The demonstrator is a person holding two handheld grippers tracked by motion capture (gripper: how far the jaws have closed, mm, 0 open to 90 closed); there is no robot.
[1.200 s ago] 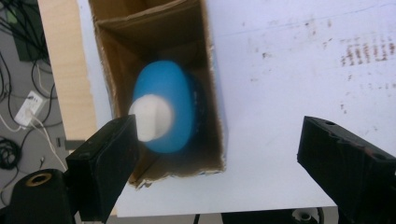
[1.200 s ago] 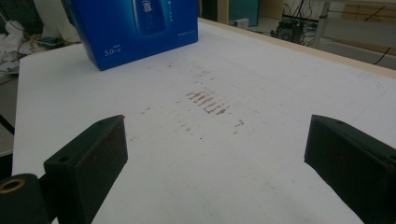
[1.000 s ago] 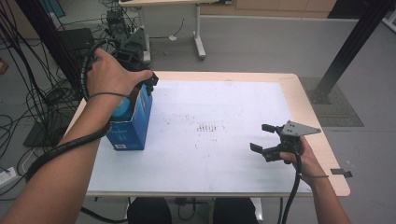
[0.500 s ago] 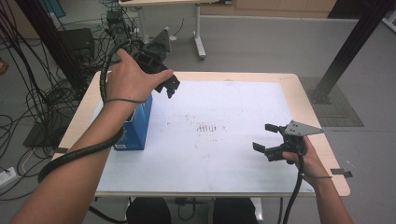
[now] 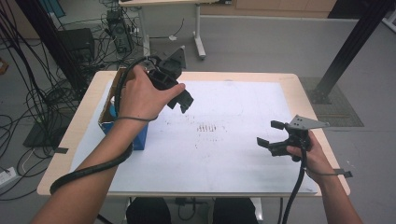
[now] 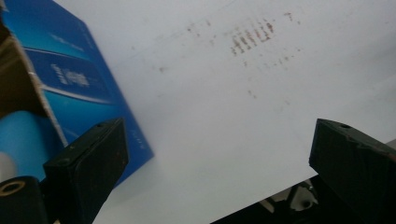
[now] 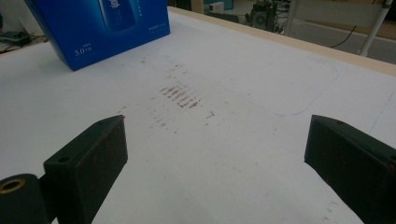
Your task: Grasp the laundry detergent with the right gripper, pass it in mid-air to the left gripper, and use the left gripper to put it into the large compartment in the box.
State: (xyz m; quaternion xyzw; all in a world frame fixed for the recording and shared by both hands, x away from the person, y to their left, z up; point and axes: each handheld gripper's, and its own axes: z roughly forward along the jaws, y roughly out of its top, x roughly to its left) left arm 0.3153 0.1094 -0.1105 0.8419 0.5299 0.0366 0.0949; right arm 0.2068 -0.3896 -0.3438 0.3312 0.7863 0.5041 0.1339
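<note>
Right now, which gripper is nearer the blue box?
Left. The left gripper hangs just above and beside the blue box, jaws open and empty. The right gripper rests across the table.

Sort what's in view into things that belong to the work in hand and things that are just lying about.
In the job:
- blue carton, top open
- left gripper, jaws just opened, empty, beside the carton
- right gripper, open, empty

Lying about:
- white table cover with brownish smudges
- cables on the floor
- black post
</note>
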